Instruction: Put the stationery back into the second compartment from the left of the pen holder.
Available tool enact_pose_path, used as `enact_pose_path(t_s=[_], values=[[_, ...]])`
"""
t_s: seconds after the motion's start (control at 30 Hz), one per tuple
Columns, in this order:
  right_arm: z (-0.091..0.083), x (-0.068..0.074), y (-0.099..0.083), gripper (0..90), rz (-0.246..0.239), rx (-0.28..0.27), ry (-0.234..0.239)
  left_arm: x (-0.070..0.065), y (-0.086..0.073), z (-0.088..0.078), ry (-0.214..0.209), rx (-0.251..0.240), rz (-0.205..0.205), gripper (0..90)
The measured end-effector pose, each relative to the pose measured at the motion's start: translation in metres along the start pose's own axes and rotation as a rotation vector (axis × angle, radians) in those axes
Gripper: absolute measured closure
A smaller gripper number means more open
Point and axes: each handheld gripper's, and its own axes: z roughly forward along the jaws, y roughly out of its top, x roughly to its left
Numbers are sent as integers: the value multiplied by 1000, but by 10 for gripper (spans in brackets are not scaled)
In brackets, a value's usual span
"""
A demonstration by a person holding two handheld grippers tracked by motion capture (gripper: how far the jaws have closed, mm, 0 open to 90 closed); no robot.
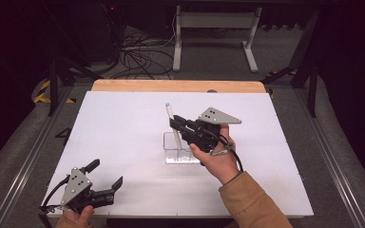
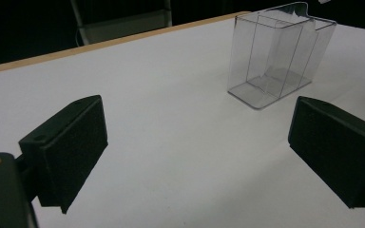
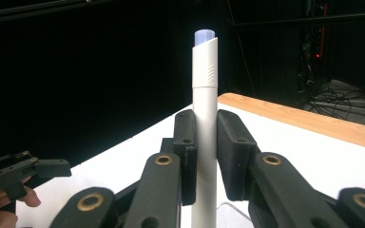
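Observation:
A white marker with a pale blue end (image 1: 169,113) (image 3: 205,95) stands upright, held between the jaws of my right gripper (image 1: 177,123) (image 3: 205,142), which is shut on it. It hangs just above a clear plastic holder (image 1: 179,148) (image 2: 279,52) with two compartments on the white table (image 1: 123,137). My left gripper (image 1: 105,175) (image 2: 197,147) rests near the table's front left corner, jaws wide open with nothing between them, facing the holder.
The table has a wooden strip along its far edge (image 1: 178,86). Beyond it stand a white desk frame (image 1: 214,33) and loose cables (image 1: 138,54) on the floor. The left gripper also shows far off (image 3: 24,173) in the right gripper view.

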Motion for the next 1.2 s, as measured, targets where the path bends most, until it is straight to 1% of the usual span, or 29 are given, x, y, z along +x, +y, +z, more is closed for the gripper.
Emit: enact_pose_path(t_s=[0.07,0.13,0.23,0.27,0.33,0.37,0.57,0.73,0.87,0.97,1.07,1.2], values=[[0,-4,-3,790,-20,-4,-5,0,0,0,1,0,1,66],[0,-7,-6,790,-57,-16,-17,0,0,0,0,1,3,66],[1,-12,-10,790,-78,-25,-27,0,0,0,1,-1,1,66],[0,-13,-11,790,-80,-23,-27,0,0,0,1,0,1,66],[1,-16,-13,790,-58,-30,-14,0,0,0,1,-1,1,66],[0,-17,-14,790,-56,-30,-13,0,0,0,2,-1,1,66],[1,-20,-19,790,-81,-34,-27,0,0,0,1,0,1,66],[2,-23,-25,789,-74,-40,-22,0,0,0,2,0,4,66],[3,-24,-31,789,-95,-32,-32,0,0,0,2,-1,0,66],[3,-25,-36,789,-86,-27,-30,0,0,0,2,0,2,66],[3,-27,-42,789,-65,-20,-25,0,0,0,2,0,0,66],[4,-29,-48,789,-66,0,-29,0,0,1,-2,3,-1,66]])
